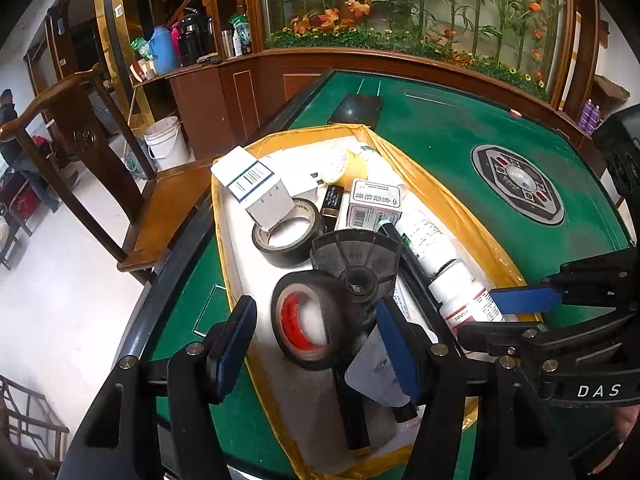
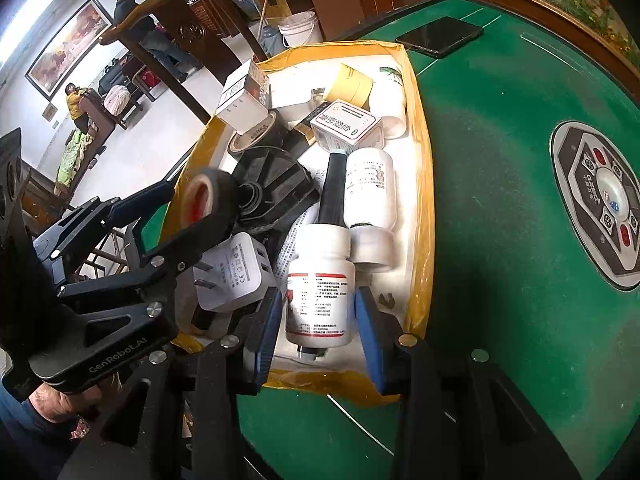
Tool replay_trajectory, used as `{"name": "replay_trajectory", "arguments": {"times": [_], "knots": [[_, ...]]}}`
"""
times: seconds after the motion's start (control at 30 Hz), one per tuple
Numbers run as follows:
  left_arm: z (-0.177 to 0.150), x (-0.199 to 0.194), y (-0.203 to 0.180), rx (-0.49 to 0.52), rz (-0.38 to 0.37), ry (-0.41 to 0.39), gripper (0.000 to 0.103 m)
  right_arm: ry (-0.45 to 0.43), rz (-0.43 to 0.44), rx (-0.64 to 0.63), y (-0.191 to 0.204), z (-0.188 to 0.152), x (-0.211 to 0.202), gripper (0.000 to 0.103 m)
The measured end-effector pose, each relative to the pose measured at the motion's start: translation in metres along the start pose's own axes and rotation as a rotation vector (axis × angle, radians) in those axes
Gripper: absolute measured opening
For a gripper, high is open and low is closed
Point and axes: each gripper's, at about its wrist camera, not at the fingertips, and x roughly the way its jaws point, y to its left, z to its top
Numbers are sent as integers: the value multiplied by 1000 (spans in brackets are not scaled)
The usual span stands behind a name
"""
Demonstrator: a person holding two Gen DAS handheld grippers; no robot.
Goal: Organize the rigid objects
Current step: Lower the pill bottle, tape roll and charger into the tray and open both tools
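Note:
A yellow-rimmed white tray (image 1: 440, 200) on the green table holds a jumble of rigid items. My left gripper (image 1: 316, 344) is open, its fingers on either side of a black tape roll with a red core (image 1: 308, 320); the roll also shows in the right wrist view (image 2: 208, 204). My right gripper (image 2: 318, 320) is open around a white bottle with a red-striped label (image 2: 320, 280), fingers apart from it; it shows in the left wrist view too (image 1: 468, 300). Behind lie a black spool (image 1: 356, 256), a second tape roll (image 1: 288, 232), boxes and more white bottles (image 2: 370, 188).
A white plug adapter (image 2: 236, 272) lies near the tray's front left. A black phone (image 2: 440, 36) lies on the felt beyond the tray. The table's control hub (image 2: 604, 204) sits to the right. A wooden chair (image 1: 120, 184) and white bucket (image 1: 166, 142) stand left of the table.

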Motion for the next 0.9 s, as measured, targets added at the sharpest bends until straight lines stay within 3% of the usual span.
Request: {"name": "replay_trajectory", "arguments": {"times": [0.4,0.8,0.9], "knots": [[1,-4,-10,6,23,-13,75,-25,-4,-1,-6,-6,-10,39],[-2,-12,-26,11,52,-22,76,-52,6,-12,-12,-18,-25,40],[-3,-16,-31,13,64,-32,82,-59,16,-16,-13,-23,-29,40]]}}
